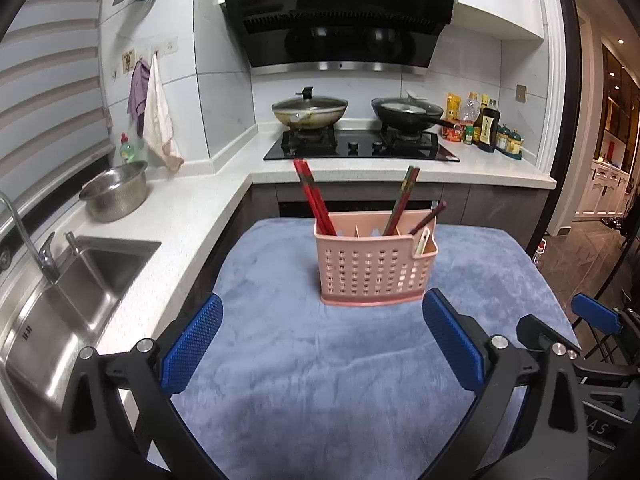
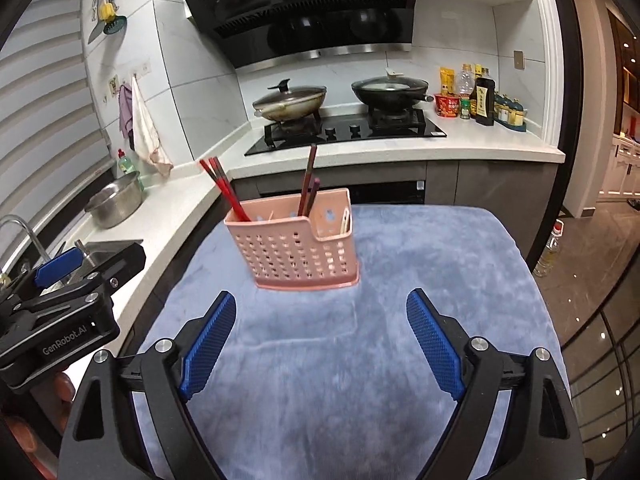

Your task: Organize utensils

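Left wrist view: the left gripper [image 1: 322, 338], jaws spread and empty, faces the pink caddy [image 1: 375, 264] standing on the blue cloth [image 1: 320, 380]. Three clusters of chopsticks [image 1: 314, 198] stand inside, plus one pale utensil [image 1: 421, 242].

Right wrist view: the right gripper [image 2: 320, 338], likewise wide and empty, hangs near the caddy. Sorting seems unstarted or finished; any next pick needs a narrow pinch on one stick.

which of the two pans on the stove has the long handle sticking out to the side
The black pan on the right burner, nearest the sauce bottles. The left wok shows only a lid knob.
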`<state>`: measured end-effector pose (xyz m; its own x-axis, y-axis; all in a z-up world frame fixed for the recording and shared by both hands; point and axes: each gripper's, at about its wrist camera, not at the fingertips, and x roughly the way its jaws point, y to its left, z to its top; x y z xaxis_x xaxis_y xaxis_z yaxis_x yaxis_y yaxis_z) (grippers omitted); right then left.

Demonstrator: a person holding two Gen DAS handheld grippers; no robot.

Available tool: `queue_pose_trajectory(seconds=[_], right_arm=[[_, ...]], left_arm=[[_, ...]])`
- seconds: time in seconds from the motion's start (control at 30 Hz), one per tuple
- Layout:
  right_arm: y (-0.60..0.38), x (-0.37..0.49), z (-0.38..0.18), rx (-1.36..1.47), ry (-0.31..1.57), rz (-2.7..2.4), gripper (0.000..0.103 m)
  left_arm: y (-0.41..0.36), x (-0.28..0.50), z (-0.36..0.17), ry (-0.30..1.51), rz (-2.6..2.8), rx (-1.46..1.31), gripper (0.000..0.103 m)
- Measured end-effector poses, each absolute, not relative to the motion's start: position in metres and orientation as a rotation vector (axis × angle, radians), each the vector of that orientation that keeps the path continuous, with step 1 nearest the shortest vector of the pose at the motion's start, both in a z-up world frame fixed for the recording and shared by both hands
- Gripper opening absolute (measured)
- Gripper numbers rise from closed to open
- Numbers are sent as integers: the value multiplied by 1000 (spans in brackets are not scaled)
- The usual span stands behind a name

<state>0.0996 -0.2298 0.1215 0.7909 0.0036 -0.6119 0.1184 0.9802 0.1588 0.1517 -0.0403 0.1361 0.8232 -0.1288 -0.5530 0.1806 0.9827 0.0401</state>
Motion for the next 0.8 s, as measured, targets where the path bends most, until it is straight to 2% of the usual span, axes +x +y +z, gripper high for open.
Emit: queue_pose_trajectory(seconds=[0.23,0.33,0.8], right_arm=[[-224,87,117,160,668,-92,87],[-224,85,117,146,674,-106,96],[-222,80,114,98,663,-154,97]], left_arm=[[-37,144,121,621,-143,96,96],[-36,142,119,629,-135,98,96],[-39,135,114,642,-100,125,96]])
